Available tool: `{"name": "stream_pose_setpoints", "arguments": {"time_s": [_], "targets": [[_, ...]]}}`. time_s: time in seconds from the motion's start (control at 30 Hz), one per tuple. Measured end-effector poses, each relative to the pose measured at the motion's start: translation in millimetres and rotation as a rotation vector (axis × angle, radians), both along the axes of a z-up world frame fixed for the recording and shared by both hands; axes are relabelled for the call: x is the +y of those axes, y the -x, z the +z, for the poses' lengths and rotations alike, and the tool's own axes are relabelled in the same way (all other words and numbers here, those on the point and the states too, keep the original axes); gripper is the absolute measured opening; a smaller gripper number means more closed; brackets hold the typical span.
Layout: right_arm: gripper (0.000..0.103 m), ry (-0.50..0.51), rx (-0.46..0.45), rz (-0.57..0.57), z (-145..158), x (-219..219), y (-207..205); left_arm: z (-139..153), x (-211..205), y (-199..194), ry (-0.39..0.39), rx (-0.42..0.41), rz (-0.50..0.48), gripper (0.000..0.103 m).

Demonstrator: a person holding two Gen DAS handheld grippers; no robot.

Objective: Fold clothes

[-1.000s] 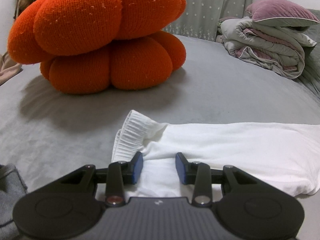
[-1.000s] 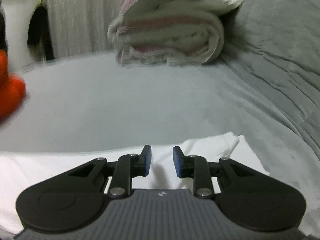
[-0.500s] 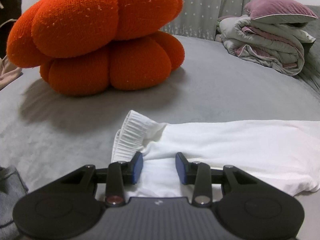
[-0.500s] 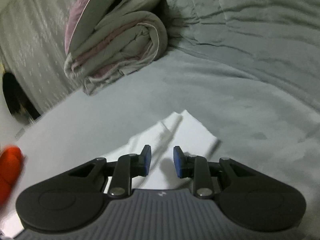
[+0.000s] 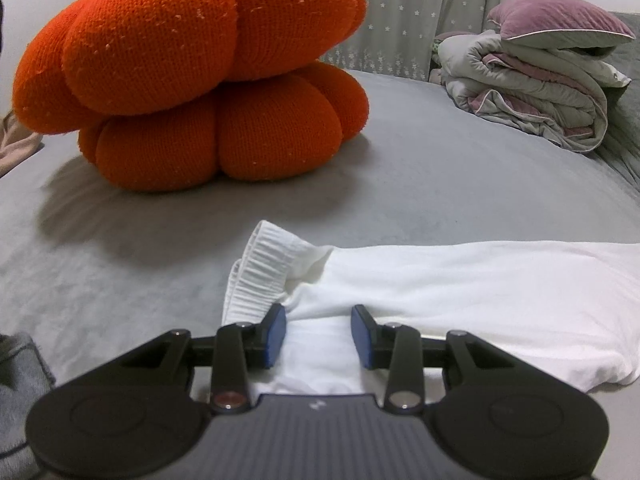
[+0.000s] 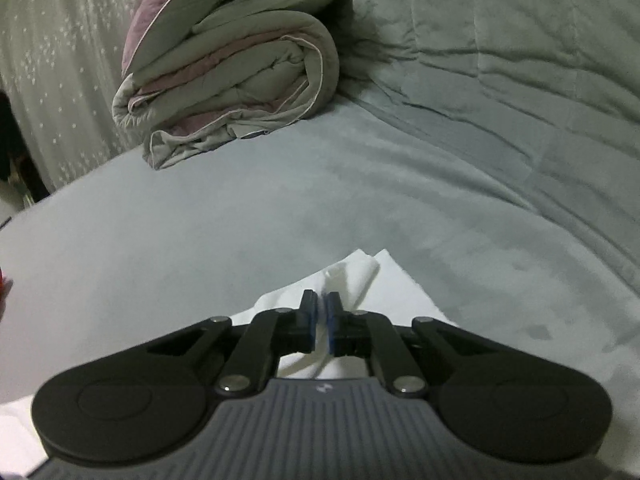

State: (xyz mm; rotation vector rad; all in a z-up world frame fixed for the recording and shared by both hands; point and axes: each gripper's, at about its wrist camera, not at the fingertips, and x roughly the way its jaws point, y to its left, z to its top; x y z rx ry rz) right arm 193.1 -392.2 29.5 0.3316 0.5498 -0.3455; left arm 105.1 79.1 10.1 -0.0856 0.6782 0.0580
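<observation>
A white garment [image 5: 460,280] lies flat across the grey bed [image 5: 440,184], its ribbed elastic band [image 5: 264,268] at the left end. My left gripper [image 5: 319,330] sits low over the cloth just behind that band. Its blue pads stand apart and white fabric shows between them, unpinched. In the right wrist view the garment's other end [image 6: 400,292] comes to a folded corner. My right gripper [image 6: 321,312] is closing its jaws there, and the pads have pinched a thin fold of the white cloth.
A large orange knitted cushion [image 5: 192,76] sits on the bed beyond the left gripper. A folded grey and mauve duvet [image 5: 532,92] with a purple pillow [image 5: 560,20] lies at the back right, and the duvet [image 6: 240,76] also shows in the right wrist view. Grey cloth [image 5: 20,380] lies at the lower left.
The right gripper has swung and rolled toward the garment's corner, and its jaws have gone from apart to pinched on the white cloth. The left gripper has stayed put.
</observation>
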Motion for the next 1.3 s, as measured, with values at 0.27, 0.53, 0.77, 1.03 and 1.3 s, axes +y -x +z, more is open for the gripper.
{"name": "stream_pose_setpoints", "arguments": {"time_s": [0.27, 0.53, 0.77, 1.03, 1.3], "targets": [[0.005, 0.045, 0.081, 0.029, 9, -23, 11, 0, -2, 0, -0.009, -0.002, -0.001, 0.038], [0.000, 0.117, 0.084, -0.083, -7, -36, 26, -1, -3, -1, -0.018, -0.007, -0.004, 0.038], [0.016, -0.008, 0.042, 0.014, 4, -36, 22, -1, -3, -1, -0.020, -0.007, -0.003, 0.038], [0.017, 0.030, 0.119, -0.021, -5, -27, 10, 0, -2, 0, -0.016, -0.005, -0.004, 0.038], [0.003, 0.136, 0.168, 0.035, -5, -17, -1, 1, -3, 0, -0.018, -0.004, -0.001, 0.038]]}}
